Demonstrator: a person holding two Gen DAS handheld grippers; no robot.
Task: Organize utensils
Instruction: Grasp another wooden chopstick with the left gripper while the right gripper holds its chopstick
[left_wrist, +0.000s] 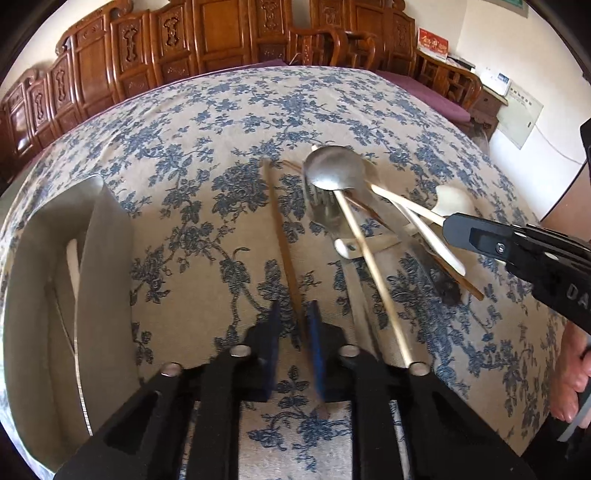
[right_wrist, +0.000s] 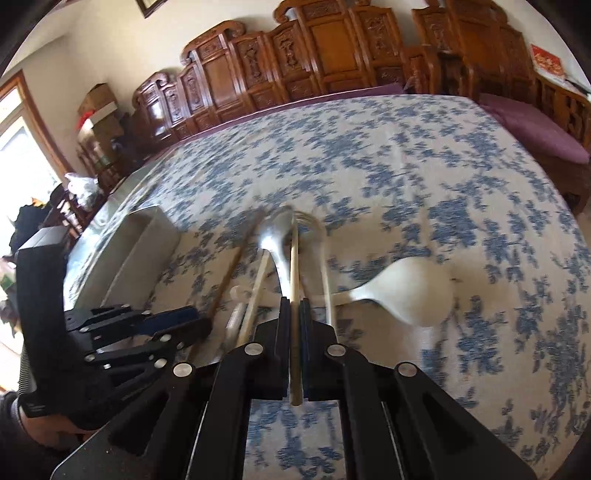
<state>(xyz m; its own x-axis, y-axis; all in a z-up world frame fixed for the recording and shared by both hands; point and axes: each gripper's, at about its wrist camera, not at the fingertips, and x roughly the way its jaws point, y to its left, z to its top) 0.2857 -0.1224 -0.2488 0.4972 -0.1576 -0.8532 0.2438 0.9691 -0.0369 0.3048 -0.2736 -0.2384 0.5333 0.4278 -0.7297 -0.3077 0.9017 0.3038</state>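
Two grips now: right gripper (right_wrist: 294, 332) pinches a pale chopstick (right_wrist: 294, 258) from the pile; left gripper (left_wrist: 293, 347), nearly closed, straddles a brown chopstick (left_wrist: 282, 236). Lift slow, toward the tray (left_wrist: 92, 236).

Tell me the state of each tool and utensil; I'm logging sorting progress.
left tool, around the dark chopstick; grip unclear
right tool, shut on the light chopstick
metal spoon, lying atop the pile
fork, lying under the metal spoon
white spoon, lying on the tablecloth
tray, open-topped
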